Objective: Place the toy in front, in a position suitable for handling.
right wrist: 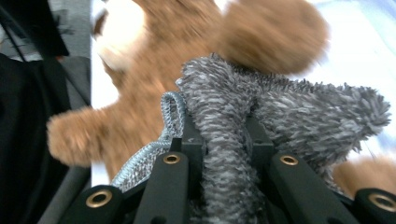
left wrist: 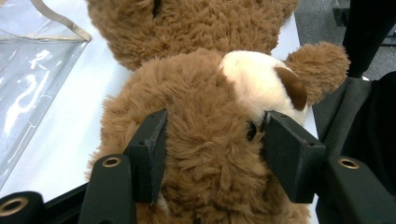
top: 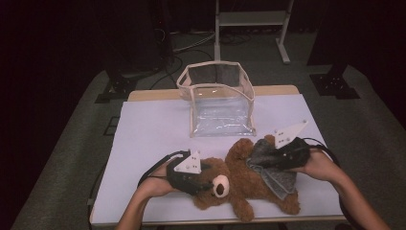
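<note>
Brown plush: a teddy bear (top: 244,179) is lying in the lower middle of the high view, sprawled on the white table sheet (top: 143,139), its pale muzzle pointing toward the bottom edge of the frame. A grey fuzzy cloth (top: 273,167) is draping over the bear's body at lower right of centre.

Left gripper (top: 203,175) is sitting at lower centre-left of the high view, against the bear's head. In the left gripper view the two black jaws are standing on either side of the head (left wrist: 205,135), pads pressing into the fur, one beside the dark eye just under the cream muzzle (left wrist: 257,79). Jaws at a middling gap, clamping the head.

Right gripper (top: 268,160) is lying at lower right of the high view, over the cloth, with its grey three-cornered plate (top: 288,132) tilting upward. In the right gripper view the jaws are standing close together with a fold of the grey cloth (right wrist: 233,154) bunching between them; a woven blue-grey hem loop (right wrist: 170,109) is showing at the left jaw. Narrow gap, pinching the cloth. Bear behind is blurring in that view.

Clear plastic bag (top: 218,103) with beige trim is standing open in the upper middle of the high view, just beyond the bear.
</note>
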### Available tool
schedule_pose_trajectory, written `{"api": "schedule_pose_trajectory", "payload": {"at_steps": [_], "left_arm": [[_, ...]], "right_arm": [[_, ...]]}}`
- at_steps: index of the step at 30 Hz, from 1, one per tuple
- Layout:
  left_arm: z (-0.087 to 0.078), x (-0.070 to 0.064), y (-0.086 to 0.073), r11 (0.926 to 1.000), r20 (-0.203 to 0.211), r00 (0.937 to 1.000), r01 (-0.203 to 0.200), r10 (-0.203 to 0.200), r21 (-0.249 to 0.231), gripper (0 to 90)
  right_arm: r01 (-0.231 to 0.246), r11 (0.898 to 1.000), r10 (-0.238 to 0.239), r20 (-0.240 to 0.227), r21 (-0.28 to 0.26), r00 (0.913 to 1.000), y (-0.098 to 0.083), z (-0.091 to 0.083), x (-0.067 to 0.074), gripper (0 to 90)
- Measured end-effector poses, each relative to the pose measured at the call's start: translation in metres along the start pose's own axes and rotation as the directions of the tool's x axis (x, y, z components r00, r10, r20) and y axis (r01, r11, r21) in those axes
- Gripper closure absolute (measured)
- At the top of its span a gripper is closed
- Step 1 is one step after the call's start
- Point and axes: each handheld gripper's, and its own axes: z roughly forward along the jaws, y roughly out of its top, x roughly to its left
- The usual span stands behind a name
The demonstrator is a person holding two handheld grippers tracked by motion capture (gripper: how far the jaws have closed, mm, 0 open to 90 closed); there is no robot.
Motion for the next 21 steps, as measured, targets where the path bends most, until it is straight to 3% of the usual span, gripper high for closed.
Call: {"api": "schedule_pose_trajectory", "payload": {"at_steps": [4,8,12,14,19,21], "left_arm": [[0.001,0.000,0.001,0.9999,0.002,0.9999,-0.010,0.010,0.012,41.8],[0.001,0.000,0.001,0.9999,0.006,0.9999,-0.009,0.009,0.011,41.8],[0.000,0.000,-0.001,0.9999,0.007,1.0000,-0.006,0.006,0.008,41.9],[0.000,0.000,-0.001,1.0000,0.008,0.9999,-0.006,0.006,0.007,41.9],[0.001,0.000,0.000,1.0000,0.006,1.0000,-0.001,0.001,0.004,41.9],[0.001,0.000,0.000,1.0000,0.007,1.0000,-0.005,0.005,0.005,41.8]], "right_arm": [[-0.035,0.999,0.035,0.008,0.003,0.9994,-0.011,-0.009,-0.004,74.6],[-0.002,1.000,0.002,0.006,-0.010,1.0000,0.000,-0.002,-0.004,74.6],[-0.009,1.000,0.009,-0.014,-0.018,0.9999,0.007,0.004,-0.009,74.6],[-0.018,1.000,0.017,-0.018,-0.022,0.9997,0.003,0.002,-0.012,74.7],[-0.080,0.997,0.080,0.048,-0.004,0.9956,-0.026,-0.011,-0.020,74.6],[-0.108,0.994,0.109,0.055,-0.015,0.9925,-0.033,-0.016,-0.022,74.7]]}}
